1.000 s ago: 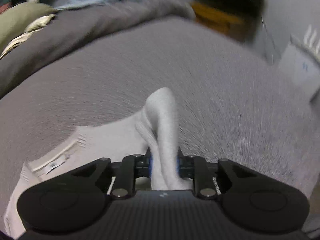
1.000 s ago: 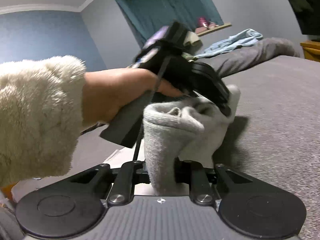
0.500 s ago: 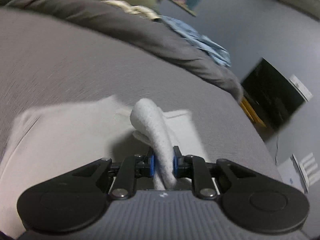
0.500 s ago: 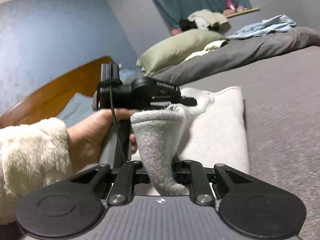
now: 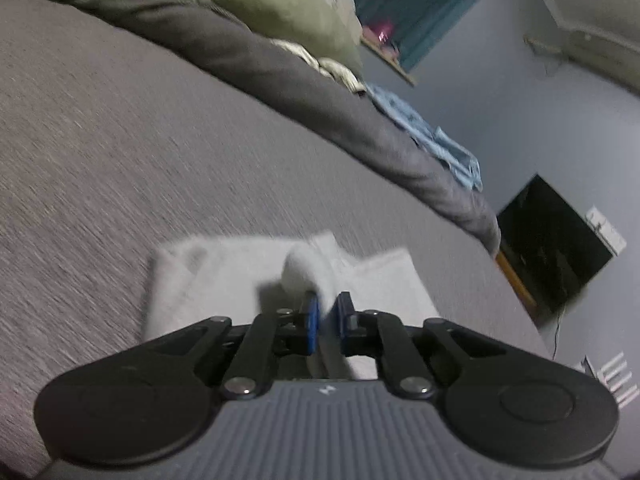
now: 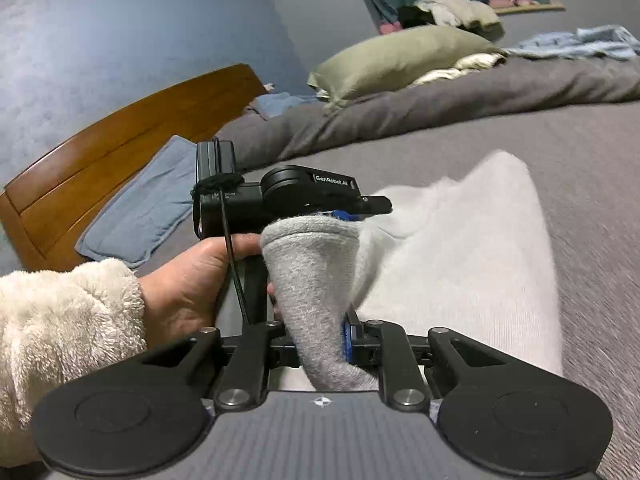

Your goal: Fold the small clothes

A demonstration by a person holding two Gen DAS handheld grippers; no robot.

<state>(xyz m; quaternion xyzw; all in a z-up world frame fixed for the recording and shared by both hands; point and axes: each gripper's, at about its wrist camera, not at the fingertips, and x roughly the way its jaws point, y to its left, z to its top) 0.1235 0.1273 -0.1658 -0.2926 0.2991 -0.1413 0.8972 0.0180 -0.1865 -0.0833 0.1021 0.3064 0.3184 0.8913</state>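
The pale grey garment (image 6: 472, 264) lies partly folded on the bed (image 6: 592, 152), one edge lifted in two pinches. The left hand-held gripper (image 5: 325, 312) is clamped on a thin fold of it, and the right hand-held gripper (image 6: 320, 344) is clamped on a thicker bunch, probably so the edge can be carried over evenly. Blur hides the far corners. A green pillow (image 6: 400, 60) rests well beyond, near the wooden headboard (image 6: 120, 132).
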